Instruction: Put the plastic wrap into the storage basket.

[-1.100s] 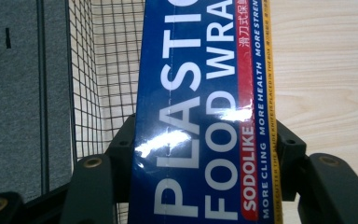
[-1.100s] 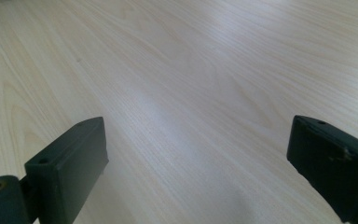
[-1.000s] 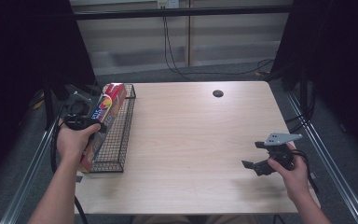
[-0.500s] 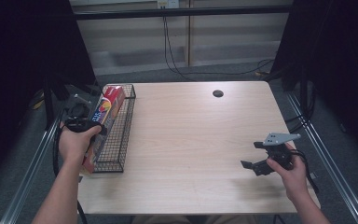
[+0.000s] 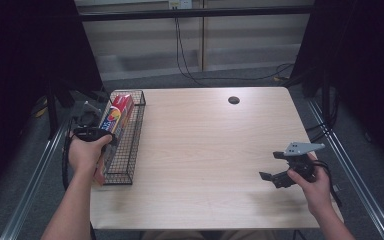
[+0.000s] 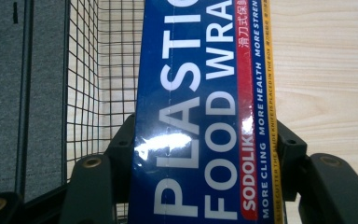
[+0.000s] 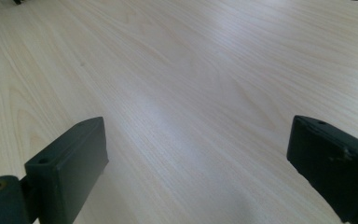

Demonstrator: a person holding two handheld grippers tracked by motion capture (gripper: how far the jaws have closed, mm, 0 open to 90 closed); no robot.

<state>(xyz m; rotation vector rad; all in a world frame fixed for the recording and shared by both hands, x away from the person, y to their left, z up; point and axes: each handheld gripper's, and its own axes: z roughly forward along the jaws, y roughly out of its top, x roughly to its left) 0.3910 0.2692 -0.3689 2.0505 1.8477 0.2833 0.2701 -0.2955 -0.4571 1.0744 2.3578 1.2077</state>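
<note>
A pale wood-grain tabletop (image 5: pixel 200 150) is seen, with a small dark round hole (image 5: pixel 233 100) near its far edge. A black wire basket (image 5: pixel 128 150) is set along the left edge. A blue box of plastic food wrap (image 6: pixel 205 116) is clamped between the jaws of the left gripper (image 5: pixel 92 134) and is held over the basket. The right gripper (image 5: pixel 285 172) is held with jaws wide apart, empty, above bare wood near the right edge. Grey carpeted floor (image 5: pixel 230 75) and cables (image 5: pixel 190 60) are seen beyond, flanked by dark curtains (image 5: pixel 25 60).

High view looks down on the table (image 5: pixel 205 150); both gripper views sit close above it.
</note>
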